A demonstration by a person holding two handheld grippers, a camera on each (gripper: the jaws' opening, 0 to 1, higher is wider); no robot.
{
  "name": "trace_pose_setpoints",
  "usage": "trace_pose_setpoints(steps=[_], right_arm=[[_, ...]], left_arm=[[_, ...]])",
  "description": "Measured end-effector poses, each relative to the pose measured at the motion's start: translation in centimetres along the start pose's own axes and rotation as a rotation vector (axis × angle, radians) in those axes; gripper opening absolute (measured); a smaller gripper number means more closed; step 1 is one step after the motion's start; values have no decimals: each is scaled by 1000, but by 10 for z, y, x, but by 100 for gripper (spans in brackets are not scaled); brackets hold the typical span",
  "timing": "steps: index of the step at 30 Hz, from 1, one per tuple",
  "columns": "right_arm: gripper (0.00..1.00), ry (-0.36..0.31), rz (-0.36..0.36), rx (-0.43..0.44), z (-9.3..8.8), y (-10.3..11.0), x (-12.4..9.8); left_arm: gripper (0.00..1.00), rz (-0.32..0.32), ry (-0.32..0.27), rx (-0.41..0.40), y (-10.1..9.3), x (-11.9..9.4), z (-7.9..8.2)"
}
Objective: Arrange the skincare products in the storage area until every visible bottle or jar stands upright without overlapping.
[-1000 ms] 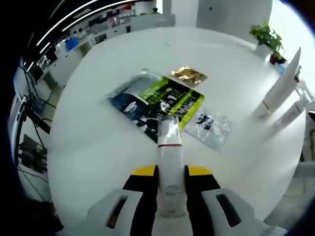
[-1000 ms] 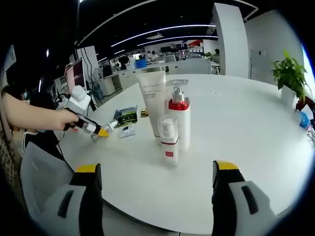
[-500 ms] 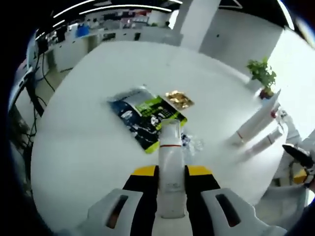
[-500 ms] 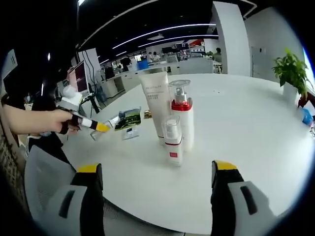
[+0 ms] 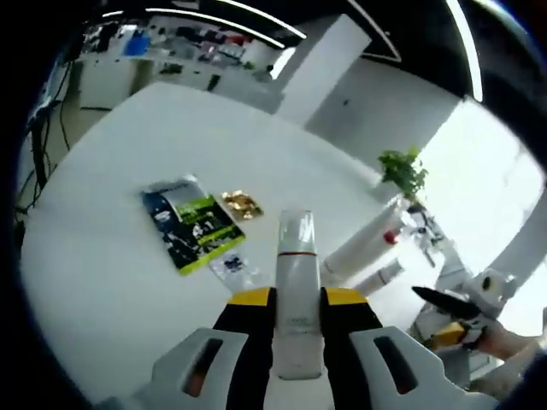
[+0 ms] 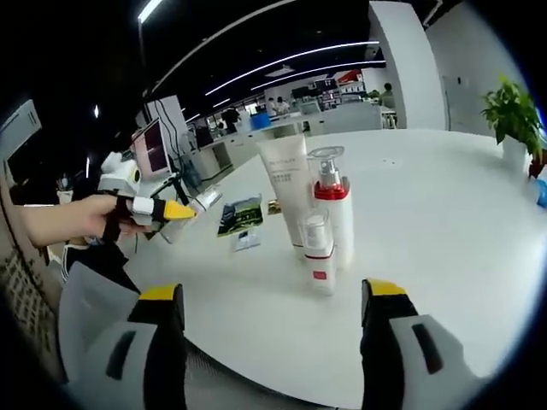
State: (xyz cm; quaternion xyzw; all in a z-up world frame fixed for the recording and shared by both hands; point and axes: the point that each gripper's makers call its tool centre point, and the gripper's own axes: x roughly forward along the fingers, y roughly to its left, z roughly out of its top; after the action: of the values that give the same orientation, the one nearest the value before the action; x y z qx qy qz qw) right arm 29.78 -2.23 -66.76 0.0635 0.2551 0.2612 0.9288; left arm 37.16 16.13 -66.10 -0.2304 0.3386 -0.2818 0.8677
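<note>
Lettering on tongs-held bottle (image 5: 297, 295) blurred, unreadable.

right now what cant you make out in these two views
- Held bottle: base hidden between the left tool jaws, label too small, left gripper view.
- Green sachet print: too small.
- White tube: lower part hidden behind the pump bottle, right gripper view.
- Clear packet: too small.
</note>
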Motion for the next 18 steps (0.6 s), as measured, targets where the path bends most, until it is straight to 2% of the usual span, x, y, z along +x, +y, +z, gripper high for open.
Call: trace_pose_setpoints(steps=[4, 8, 12, 14, 18], right_arm=[[77, -17, 42, 26, 4, 8, -3], [63, -70, 165, 114, 17, 31, -9], [62, -103, 230, 150, 27, 45, -10], [59, -127, 298, 168, 40, 59, -10], [47, -188, 397, 210, 65, 76, -10]], left_arm=[[17, -114, -43, -58, -28, -8, 5], [17, -206, -65, -76, -49, -14, 6], [17, -264, -83, -91, -64, -19, 6], [17, -295, -90, -92, -73, -22, 6], [17, -372, -96, -71, -94, -29, 6]])
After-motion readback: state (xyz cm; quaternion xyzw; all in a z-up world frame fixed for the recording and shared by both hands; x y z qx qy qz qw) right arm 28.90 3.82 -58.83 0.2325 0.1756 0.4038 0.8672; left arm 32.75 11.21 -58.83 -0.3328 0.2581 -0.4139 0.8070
